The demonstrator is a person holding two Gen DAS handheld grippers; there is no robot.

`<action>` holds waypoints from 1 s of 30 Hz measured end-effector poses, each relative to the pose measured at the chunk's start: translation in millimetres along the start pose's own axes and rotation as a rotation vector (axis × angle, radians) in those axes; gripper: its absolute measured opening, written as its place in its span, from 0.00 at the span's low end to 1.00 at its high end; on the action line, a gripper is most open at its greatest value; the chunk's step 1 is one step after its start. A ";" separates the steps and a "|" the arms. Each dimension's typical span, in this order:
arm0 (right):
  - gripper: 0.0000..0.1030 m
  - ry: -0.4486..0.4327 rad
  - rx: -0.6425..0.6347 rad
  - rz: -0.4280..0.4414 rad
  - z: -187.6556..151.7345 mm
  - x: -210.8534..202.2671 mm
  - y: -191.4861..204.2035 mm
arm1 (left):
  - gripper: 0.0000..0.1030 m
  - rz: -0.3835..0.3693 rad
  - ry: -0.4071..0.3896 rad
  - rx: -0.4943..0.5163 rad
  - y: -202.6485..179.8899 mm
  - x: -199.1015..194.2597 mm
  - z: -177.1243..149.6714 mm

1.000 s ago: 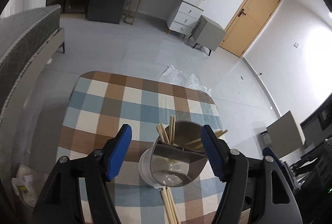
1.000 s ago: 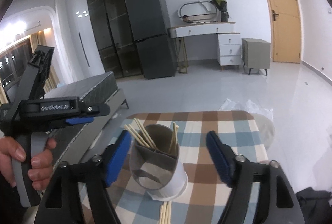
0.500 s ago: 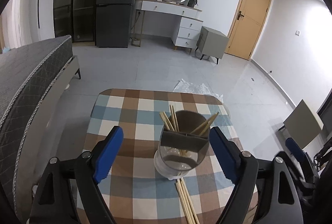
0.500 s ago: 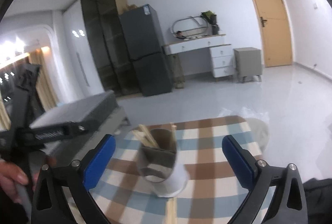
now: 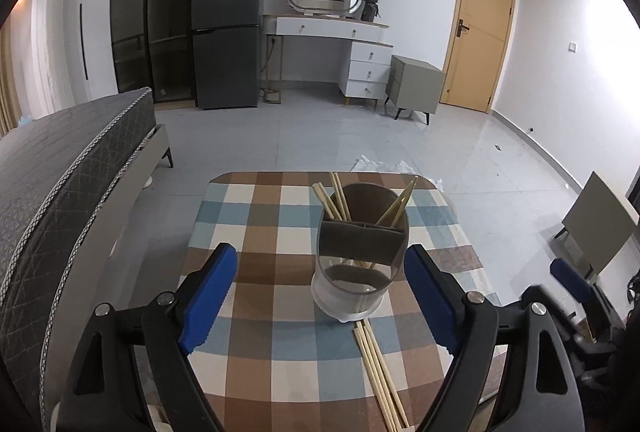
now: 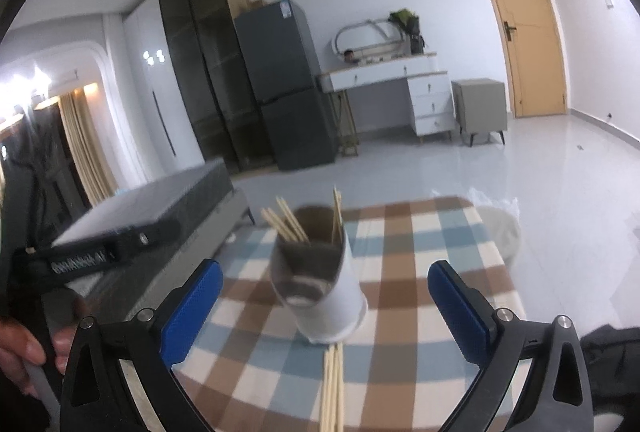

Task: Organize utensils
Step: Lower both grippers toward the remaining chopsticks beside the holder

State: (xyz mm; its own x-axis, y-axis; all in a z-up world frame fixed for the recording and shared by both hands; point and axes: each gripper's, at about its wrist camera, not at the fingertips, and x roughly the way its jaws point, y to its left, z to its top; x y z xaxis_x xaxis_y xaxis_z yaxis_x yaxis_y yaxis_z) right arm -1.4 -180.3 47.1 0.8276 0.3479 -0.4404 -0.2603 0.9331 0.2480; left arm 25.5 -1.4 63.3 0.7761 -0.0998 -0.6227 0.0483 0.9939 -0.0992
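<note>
A white utensil holder [image 5: 354, 264] with a grey divided insert stands on the checked tablecloth [image 5: 264, 232]; it also shows in the right wrist view [image 6: 324, 292]. Several wooden chopsticks [image 5: 334, 197] stand in its back compartments. Loose chopsticks [image 5: 378, 368] lie on the cloth in front of the holder, also in the right wrist view [image 6: 334, 388]. My left gripper [image 5: 320, 300] is open and empty, held in front of the holder. My right gripper [image 6: 324, 308] is open and empty, also short of the holder.
The small table [image 5: 460, 232] stands on a grey tiled floor. A grey bed [image 5: 60, 175] lies to the left. A fridge [image 5: 228, 19], a white dresser [image 5: 332, 43], a bedside cabinet [image 5: 416, 87] and a door [image 5: 476, 23] are at the back. Clear plastic [image 5: 384, 165] lies beyond the table.
Both grippers have drawn back and tilted up from around the holder, and their jaws have opened wider. The holder and chopsticks have not moved.
</note>
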 end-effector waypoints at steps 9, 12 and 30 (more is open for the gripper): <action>1.00 0.124 -0.052 0.009 -33.5 17.6 2.9 | 0.80 0.022 -0.003 -0.008 1.7 7.2 -22.5; 1.00 0.161 -0.084 -0.043 -42.9 21.5 3.9 | 0.80 0.036 0.004 -0.010 2.4 14.3 -31.8; 1.00 0.292 -0.085 -0.136 -66.8 48.9 -7.1 | 0.80 0.033 0.229 -0.013 0.4 81.6 -85.5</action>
State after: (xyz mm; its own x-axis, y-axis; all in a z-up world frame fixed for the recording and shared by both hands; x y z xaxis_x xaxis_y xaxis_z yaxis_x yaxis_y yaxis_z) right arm 7.7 -163.8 -33.8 0.6835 0.2193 -0.6962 -0.2079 0.9728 0.1022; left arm 35.1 -13.2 -53.9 0.6143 -0.0766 -0.7853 0.0159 0.9963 -0.0847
